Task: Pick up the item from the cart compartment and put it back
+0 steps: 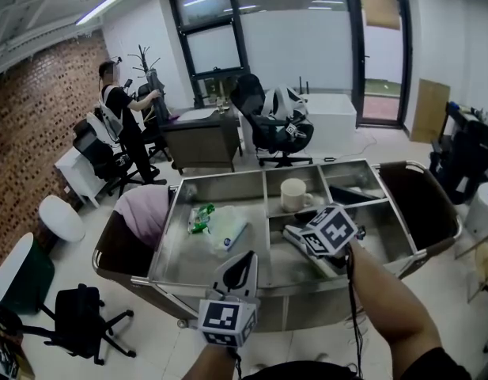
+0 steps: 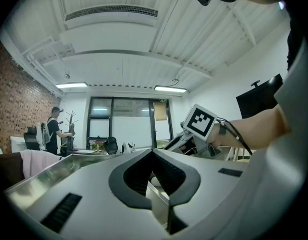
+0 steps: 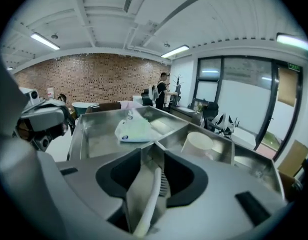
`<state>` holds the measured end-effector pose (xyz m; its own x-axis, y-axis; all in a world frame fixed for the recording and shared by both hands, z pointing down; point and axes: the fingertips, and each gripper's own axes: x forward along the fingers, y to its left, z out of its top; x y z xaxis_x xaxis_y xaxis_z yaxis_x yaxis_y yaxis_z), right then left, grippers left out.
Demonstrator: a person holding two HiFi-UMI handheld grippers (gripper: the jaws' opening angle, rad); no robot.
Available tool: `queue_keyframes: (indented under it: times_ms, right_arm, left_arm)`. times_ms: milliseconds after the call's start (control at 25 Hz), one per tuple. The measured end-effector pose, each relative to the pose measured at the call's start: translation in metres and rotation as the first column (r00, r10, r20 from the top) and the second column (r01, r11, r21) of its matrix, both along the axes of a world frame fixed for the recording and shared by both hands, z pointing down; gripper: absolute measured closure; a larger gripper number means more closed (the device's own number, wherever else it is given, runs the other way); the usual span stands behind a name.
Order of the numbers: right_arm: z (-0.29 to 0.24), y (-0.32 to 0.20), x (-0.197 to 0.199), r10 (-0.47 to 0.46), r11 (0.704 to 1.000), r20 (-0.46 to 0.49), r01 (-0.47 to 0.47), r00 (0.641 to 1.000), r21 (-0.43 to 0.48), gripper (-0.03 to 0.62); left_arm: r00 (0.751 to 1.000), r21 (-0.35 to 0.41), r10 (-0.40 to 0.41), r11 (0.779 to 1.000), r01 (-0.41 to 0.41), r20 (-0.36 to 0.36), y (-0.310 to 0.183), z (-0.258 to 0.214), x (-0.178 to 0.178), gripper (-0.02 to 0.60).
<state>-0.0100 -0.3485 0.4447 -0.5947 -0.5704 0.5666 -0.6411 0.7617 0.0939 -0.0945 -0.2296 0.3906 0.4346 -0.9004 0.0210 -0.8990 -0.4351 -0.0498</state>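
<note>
A steel cart (image 1: pixel 228 280) has several compartments. Its big left compartment holds a clear plastic bag (image 1: pixel 226 228) (image 3: pixel 135 130) with a green packet (image 1: pixel 201 216) beside it. A white cup (image 1: pixel 293 194) (image 3: pixel 197 143) stands in the middle back compartment. My right gripper (image 1: pixel 294 233) (image 3: pixel 153 156) hovers over the middle front compartment, above a steel divider; it is open, with only the divider showing through the gap. My left gripper (image 1: pixel 247 256) (image 2: pixel 154 154) hangs at the cart's front edge, open and holding nothing. Each gripper shows in the other's view: the right gripper's marker cube (image 2: pixel 199 122), the left gripper's body (image 3: pixel 41 124).
A pink cloth (image 1: pixel 145 210) lies in the brown bag at the cart's left end, and another brown bag (image 1: pixel 418 200) hangs at the right end. A dark item (image 1: pixel 353 196) lies in the right back compartment. Office chairs (image 1: pixel 277 125), a white stool (image 1: pixel 60 218) and a person (image 1: pixel 121 117) at a desk stand beyond.
</note>
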Motion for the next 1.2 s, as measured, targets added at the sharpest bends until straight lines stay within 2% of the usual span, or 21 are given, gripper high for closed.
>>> queue_keyframes:
  times_ms: [360,680,800,1200]
  right_arm:
    - [0.065,-0.023,-0.001,0.016,0.991,-0.103,-0.029,0.995,-0.13,0.419]
    - [0.114,-0.025,0.013,0.016,0.963,-0.273,-0.088,0.962,-0.255,0.419]
    - [0.126,-0.021,0.014,0.007,0.948,-0.281,-0.096,0.96,-0.305,0.418]
    - [0.136,-0.023,0.014,0.006,0.922,-0.287,-0.116,0.958,-0.37,0.406]
  left_arm:
    - [1.0,-0.018,0.01,1.0,-0.01,-0.013,0.004,0.0,0.002,0.581]
    - [1.0,-0.015,0.003,1.0,-0.003,-0.01,0.004,0.0,-0.003,0.581]
    - [1.0,-0.018,-0.001,1.0,0.001,-0.007,0.003,0.002,-0.004,0.581]
    - [1.0,-0.026,0.015,1.0,-0.015,-0.022,0.002,0.0,0.003,0.581]
